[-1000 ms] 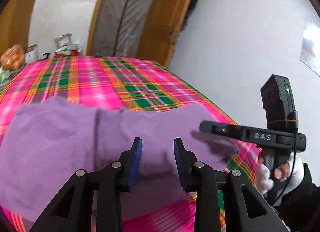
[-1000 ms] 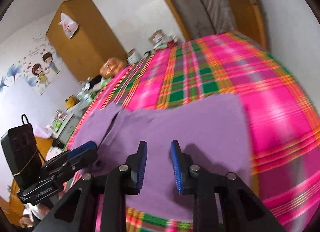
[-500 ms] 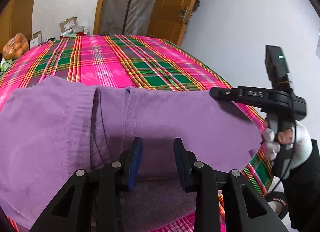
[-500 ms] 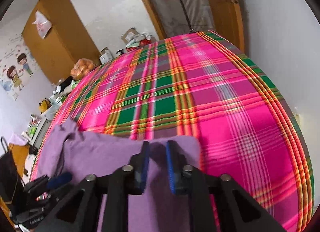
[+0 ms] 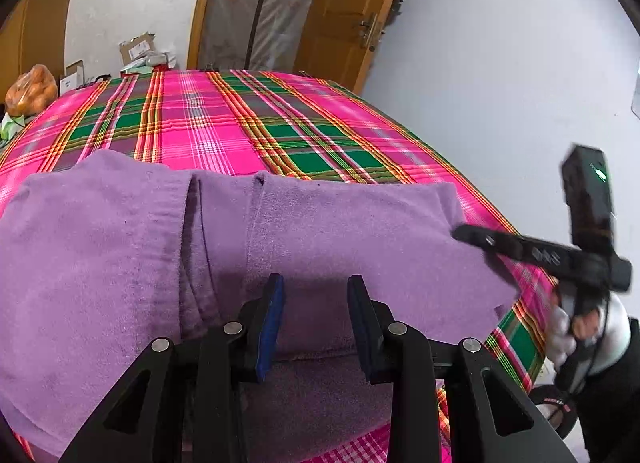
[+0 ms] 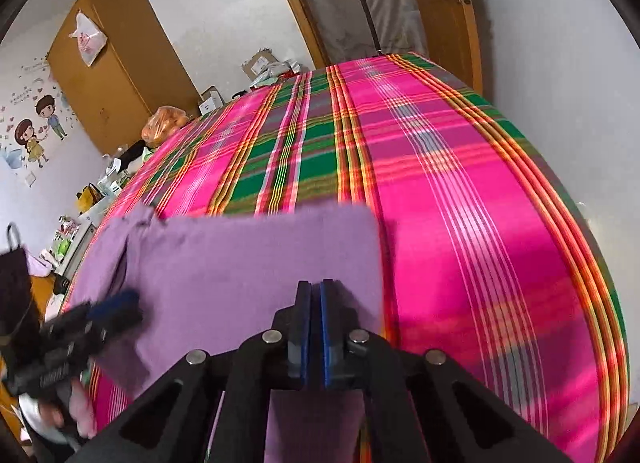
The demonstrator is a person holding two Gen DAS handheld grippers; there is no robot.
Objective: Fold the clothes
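A purple garment (image 5: 344,247) lies spread across the near end of a bed with a pink and green plaid sheet (image 5: 224,131). My left gripper (image 5: 316,303) hovers low over the garment's near edge, open, with the cloth under the gap and neither pad pressing on it. In the right wrist view my right gripper (image 6: 316,291) is shut, its blue pads pinching the near edge of the garment (image 6: 248,263) by its right corner, and cloth hangs below the pads. The left wrist view shows the right gripper (image 5: 464,232) at that corner. The left gripper (image 6: 120,303) appears blurred at the lower left.
A white wall (image 5: 500,83) runs close along the bed's right side. A wooden door (image 5: 352,11) stands beyond the far end, with boxes (image 5: 138,49) and a bag of oranges (image 5: 32,89). A wardrobe (image 6: 120,75) stands at the left. A tape roll (image 5: 556,411) lies on the floor.
My right gripper went from open to shut on the garment's near edge and dropped to its right corner. The left gripper sank closer to the cloth, still equally open.
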